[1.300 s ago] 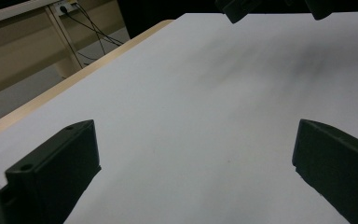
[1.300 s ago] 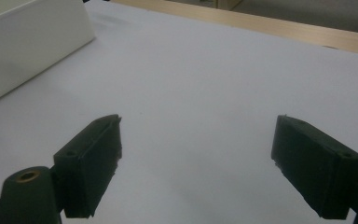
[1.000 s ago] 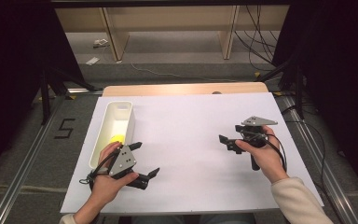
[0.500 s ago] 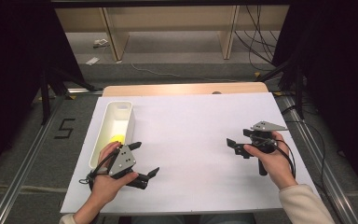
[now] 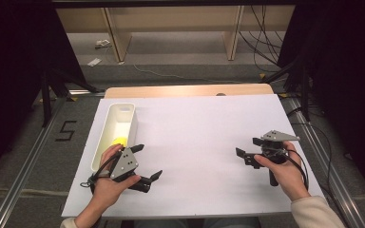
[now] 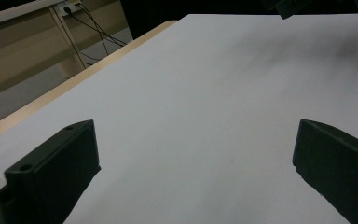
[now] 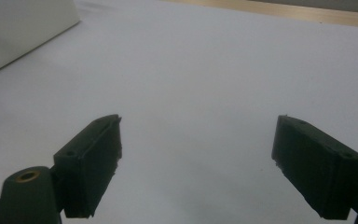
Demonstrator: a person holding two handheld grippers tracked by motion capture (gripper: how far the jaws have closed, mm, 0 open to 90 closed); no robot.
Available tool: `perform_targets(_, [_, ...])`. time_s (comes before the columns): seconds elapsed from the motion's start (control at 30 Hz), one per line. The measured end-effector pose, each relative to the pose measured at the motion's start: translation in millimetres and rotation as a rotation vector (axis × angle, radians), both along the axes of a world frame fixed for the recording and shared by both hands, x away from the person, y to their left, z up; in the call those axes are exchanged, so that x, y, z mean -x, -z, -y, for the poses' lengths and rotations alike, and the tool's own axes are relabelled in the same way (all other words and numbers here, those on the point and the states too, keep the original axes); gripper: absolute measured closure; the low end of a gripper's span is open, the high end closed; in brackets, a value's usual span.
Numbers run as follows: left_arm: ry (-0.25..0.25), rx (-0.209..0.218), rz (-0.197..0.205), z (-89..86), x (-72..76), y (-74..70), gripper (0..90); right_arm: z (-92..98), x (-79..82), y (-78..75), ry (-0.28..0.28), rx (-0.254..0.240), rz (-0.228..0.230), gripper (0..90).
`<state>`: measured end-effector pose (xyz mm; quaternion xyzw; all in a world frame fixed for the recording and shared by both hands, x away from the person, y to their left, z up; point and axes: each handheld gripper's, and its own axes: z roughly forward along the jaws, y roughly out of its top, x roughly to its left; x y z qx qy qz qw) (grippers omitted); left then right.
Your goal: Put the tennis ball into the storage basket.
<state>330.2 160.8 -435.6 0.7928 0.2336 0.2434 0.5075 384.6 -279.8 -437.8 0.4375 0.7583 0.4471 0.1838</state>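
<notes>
A long white bin (image 5: 123,111) lies on the white table sheet (image 5: 199,123) at the left, with a small yellow object (image 5: 119,141) inside its near end. My left gripper (image 5: 148,161) is held low just right of the bin's near end, open, nothing between its jaws; in the left gripper view (image 6: 196,168) bare sheet lies between them. My right gripper (image 5: 248,147) hovers over the right side of the sheet, open and empty, pointing left. In the right gripper view (image 7: 200,158) the bin (image 7: 23,28) stands far off at the upper left.
A wooden table edge (image 5: 185,90) runs behind the sheet. Metal rails (image 5: 33,156) flank the table. Cables (image 5: 266,47) lie on the floor beyond, near wooden furniture legs (image 5: 116,40). The other gripper (image 6: 284,7) shows at the top of the left gripper view.
My right gripper has drifted toward the person and slightly right, still open. The left gripper and the bin have stayed put.
</notes>
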Motion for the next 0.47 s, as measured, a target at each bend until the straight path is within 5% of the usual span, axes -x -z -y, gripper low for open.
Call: perform_targets(0.47, [-0.001,0.002,0.0,1.1,-0.1,-0.1,0.0,3.8,10.1,1.7,-0.009,-0.006,0.008,16.3])
